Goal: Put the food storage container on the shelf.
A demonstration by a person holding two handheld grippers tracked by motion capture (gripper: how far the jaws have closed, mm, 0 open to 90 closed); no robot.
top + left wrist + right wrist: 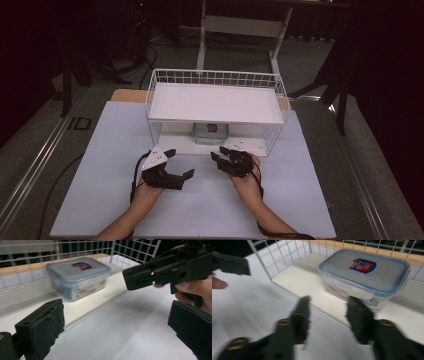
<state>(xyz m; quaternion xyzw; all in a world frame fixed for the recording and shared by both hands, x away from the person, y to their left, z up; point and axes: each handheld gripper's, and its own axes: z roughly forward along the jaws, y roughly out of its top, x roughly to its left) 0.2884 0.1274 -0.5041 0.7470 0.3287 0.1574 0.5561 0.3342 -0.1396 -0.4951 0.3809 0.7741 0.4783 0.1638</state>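
Note:
A clear plastic box with a blue-rimmed lid and a red label [210,132] [77,277] [364,275] stands on the bottom board of a white wire rack [215,102], under its upper shelf. My left gripper [179,163] [117,332] is held open over the white table, left of and short of the box, with nothing between its jaws. My right gripper [220,153] [330,315] is open too, just in front of the rack's lower edge, pointing at the box and not touching it. It also shows at the upper right of the left gripper view [162,272].
The rack's wire sides [284,257] and back close in the box; the front is open. The white table top [210,200] lies bare around both hands. A desk frame [240,30] and dark floor lie beyond the table.

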